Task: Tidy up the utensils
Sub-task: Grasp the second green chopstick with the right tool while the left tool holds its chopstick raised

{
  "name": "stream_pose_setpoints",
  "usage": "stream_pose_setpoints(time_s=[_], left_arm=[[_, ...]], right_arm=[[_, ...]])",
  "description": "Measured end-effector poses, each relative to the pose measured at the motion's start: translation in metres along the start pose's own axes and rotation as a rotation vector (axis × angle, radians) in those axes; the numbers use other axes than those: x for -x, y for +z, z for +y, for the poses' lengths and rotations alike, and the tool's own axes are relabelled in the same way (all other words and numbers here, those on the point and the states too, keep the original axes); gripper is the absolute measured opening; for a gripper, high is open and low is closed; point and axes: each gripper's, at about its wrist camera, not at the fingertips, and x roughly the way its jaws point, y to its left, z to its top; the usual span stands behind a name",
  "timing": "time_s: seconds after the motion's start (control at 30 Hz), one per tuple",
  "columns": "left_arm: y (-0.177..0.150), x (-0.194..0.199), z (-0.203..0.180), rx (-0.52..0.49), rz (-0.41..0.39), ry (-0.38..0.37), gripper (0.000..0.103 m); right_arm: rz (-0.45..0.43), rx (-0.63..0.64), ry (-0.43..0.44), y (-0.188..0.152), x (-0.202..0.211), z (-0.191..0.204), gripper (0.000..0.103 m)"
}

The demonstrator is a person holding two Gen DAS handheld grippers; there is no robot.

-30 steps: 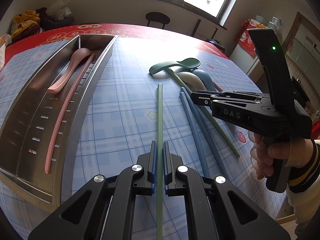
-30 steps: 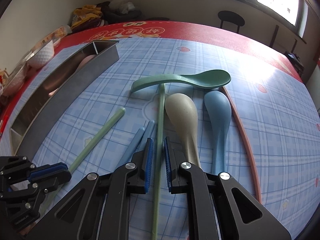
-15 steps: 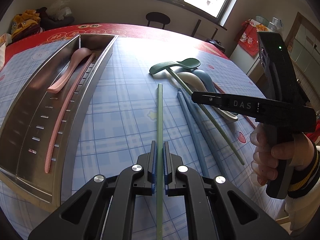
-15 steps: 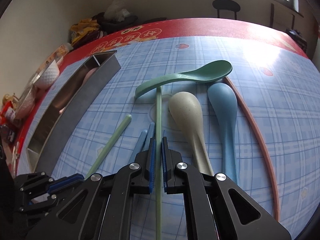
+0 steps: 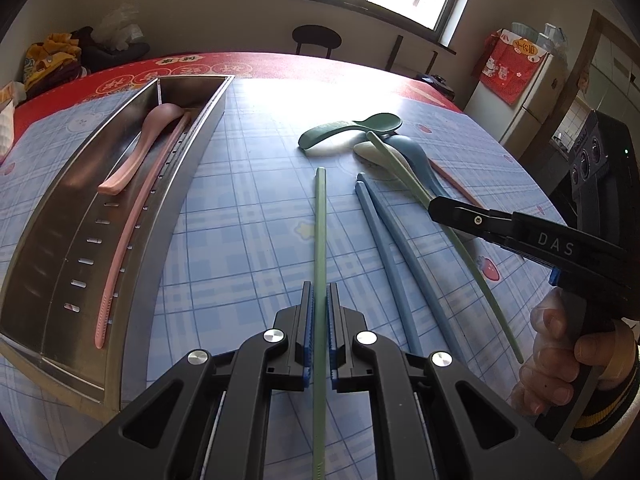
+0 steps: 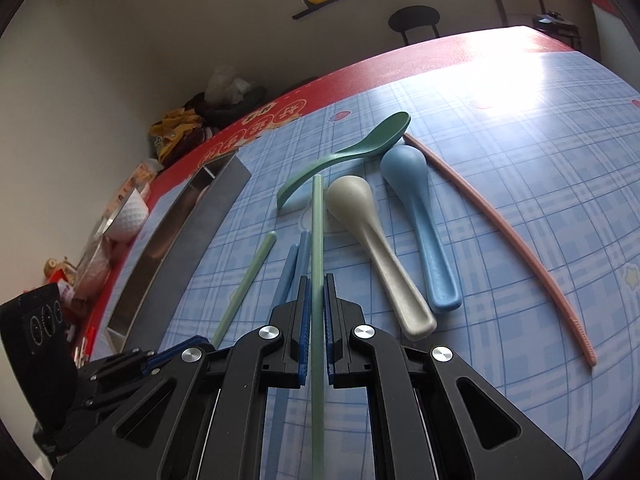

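Chopstick point(image 6: 317, 248) now lifted, tilted

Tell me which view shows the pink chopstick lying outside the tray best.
The right wrist view: the loose pink chopstick lies fully exposed on the tablecloth, right of the blue spoon. In the left wrist view only a short piece shows, the rest hidden behind the right gripper.

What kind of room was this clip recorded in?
Most likely a home dining or kitchen area: a fridge by the doorway, a dining table with a patterned cloth, and a stool under the window.
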Motion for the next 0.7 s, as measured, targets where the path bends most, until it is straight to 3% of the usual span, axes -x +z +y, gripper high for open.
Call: stream_pose_setpoints(time_s=[0.17,0.47,0.7], left_arm=[[0.0,0.0,-0.004,-0.022,0.0,0.027,0.007],[0.0,-0.003,-0.014,-0.068,0.0,0.082,0.007],[-0.002,-0.002,-0.014,-0.066,-0.003,0.079,0.006]], right_arm=[[-0.028,0.066,0.0,-0.003,0.005,0.011,0.006],[-0.044,0.034,0.04,-0.002,0.01,0.002,0.006],[-0.052,0.012,0.052,-0.002,0.013,-0.003,0.006]])
